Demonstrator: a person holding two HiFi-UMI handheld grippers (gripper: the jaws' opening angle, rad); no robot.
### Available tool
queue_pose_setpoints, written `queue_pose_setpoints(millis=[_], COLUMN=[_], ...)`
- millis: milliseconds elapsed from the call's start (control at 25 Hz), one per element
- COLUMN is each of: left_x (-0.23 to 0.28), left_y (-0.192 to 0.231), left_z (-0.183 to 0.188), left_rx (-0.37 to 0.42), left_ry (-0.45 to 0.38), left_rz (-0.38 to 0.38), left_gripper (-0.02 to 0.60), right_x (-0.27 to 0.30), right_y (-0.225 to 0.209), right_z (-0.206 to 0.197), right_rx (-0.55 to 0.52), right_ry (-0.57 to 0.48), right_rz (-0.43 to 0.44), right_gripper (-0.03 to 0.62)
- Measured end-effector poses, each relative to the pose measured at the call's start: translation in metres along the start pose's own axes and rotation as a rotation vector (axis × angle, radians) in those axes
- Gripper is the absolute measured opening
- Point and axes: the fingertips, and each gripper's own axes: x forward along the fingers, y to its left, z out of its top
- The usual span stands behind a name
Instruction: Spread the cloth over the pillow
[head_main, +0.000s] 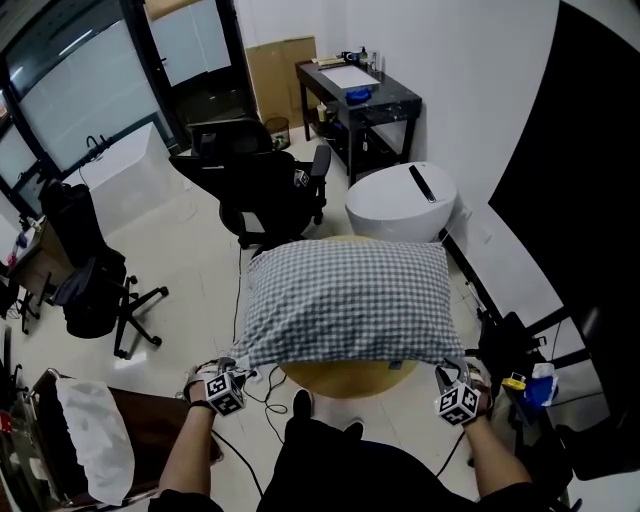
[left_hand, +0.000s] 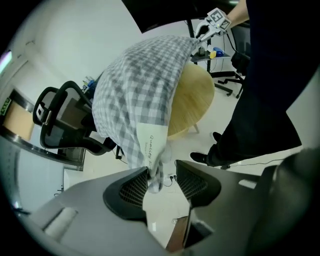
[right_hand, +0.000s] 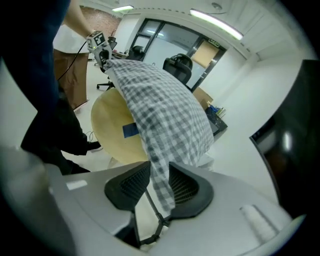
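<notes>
A grey-and-white checked cloth (head_main: 350, 300) lies spread over a plump pillow, which is wholly hidden beneath it, on a round wooden table (head_main: 350, 380). My left gripper (head_main: 238, 368) is at the cloth's near left corner. In the left gripper view that corner, with its white label, hangs between the jaws of the left gripper (left_hand: 161, 182); it lies against one pad with a gap to the other. My right gripper (head_main: 446, 374) is at the near right corner. The cloth (right_hand: 165, 110) drapes loosely between the spread jaws of the right gripper (right_hand: 160, 182).
A black office chair (head_main: 260, 180) stands beyond the table, with a white round appliance (head_main: 400, 200) and a black desk (head_main: 360, 95) behind it. Another black chair (head_main: 90, 290) is at the left. Cables lie on the floor by the person's feet (head_main: 300, 405).
</notes>
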Motion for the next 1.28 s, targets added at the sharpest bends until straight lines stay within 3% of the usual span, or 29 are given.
queue_pose_setpoints(millis=[200, 360, 480, 560, 640, 680, 720, 960, 1280], left_x=[-0.053, -0.122, -0.173, -0.203, -0.232, -0.244, -0.253, -0.264, -0.253], left_y=[0.022, 0.049, 0.062, 0.07, 0.078, 0.081, 0.082, 0.064, 0.005], left_z=[0.02, 0.063, 0.11, 0.137, 0.16, 0.17, 0.179, 0.217, 0.23], left_rx=[-0.114, -0.164, -0.152, -0.136, -0.146, -0.151, -0.154, -0.174, -0.256], left_ry=[-0.153, -0.357, -0.536, -0.633, -0.73, -0.773, -0.807, -0.901, -0.924], left_rz=[0.105, 0.209, 0.241, 0.275, 0.323, 0.341, 0.349, 0.281, 0.085], left_gripper=[0.292, 0.311, 0.306, 0.233, 0.05, 0.005, 0.005, 0.005, 0.005], right_x=[-0.043, -0.081, -0.105, -0.12, -0.131, -0.136, -0.141, -0.164, -0.182], right_y=[-0.025, -0.038, -0.031, -0.025, -0.019, -0.016, -0.013, 0.003, 0.032], right_z=[0.037, 0.083, 0.126, 0.154, 0.179, 0.19, 0.199, 0.237, 0.25], right_rx=[0.163, 0.229, 0.249, 0.26, 0.275, 0.29, 0.314, 0.484, 0.52], right_ry=[-0.117, -0.251, -0.355, -0.411, -0.45, -0.467, -0.486, -0.547, -0.599], right_rz=[-0.084, -0.127, -0.115, -0.104, -0.095, -0.089, -0.082, -0.038, 0.082], right_gripper=[0.135, 0.135, 0.116, 0.064, 0.035, 0.029, 0.02, 0.006, 0.008])
